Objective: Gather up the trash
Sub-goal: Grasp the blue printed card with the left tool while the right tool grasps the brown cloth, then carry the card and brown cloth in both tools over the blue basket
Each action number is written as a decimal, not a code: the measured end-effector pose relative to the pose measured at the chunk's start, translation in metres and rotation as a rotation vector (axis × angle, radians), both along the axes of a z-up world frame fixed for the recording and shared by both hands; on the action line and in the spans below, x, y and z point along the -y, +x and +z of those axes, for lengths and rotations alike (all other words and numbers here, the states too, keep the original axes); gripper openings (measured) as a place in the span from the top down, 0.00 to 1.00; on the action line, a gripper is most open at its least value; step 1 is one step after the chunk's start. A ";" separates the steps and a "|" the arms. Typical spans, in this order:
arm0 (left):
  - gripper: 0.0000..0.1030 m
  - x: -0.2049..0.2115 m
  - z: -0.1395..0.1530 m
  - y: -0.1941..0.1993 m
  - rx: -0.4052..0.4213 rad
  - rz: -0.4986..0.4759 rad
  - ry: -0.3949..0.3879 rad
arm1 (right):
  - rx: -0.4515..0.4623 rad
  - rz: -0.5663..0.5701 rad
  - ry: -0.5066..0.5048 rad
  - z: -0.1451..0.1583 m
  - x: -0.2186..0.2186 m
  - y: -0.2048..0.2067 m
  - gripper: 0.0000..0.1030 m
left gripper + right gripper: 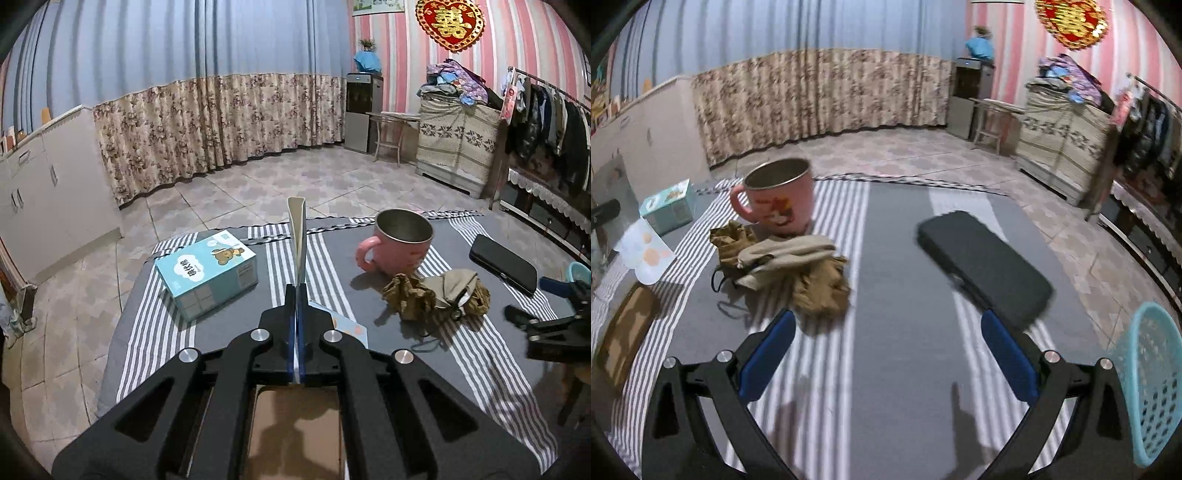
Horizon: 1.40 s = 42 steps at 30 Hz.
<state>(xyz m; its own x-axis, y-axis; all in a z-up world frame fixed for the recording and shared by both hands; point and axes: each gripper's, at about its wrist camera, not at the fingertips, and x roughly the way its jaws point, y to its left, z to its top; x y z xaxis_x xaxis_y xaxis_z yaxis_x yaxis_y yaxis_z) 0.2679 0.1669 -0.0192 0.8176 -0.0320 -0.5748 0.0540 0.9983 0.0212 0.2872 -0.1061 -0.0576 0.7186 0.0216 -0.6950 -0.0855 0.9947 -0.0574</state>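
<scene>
The left gripper [298, 291] is pressed together on a thin paper wrapper [297, 236], pinching it edge-on so that the sheet stands up and forward beyond the fingertips, clear of the striped tablecloth [325, 258]. The right gripper [886, 354] stands spread and empty, with bare cloth between its fingers. The step in hand appears to be carrying the pinched wrapper to the turquoise basket [1152, 384], which sits just to the right of the right gripper at the table edge. Keep the pinch firm through the carry; the sheet is light and could slip or flutter. Route it above the pink mug [399, 247] and the black phone [504, 264], both ahead and to the right of the left gripper. More trash lies ahead-left of the right gripper: crumpled brown paper [820, 284] with a beige mask [783, 254] touching it. Approach that heap from above and avoid nudging the mug just behind it.
</scene>
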 end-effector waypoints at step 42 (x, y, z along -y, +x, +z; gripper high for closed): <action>1.00 0.309 0.036 -0.048 0.032 -0.462 -0.077 | 0.183 -0.502 -0.014 0.069 0.309 -0.162 0.62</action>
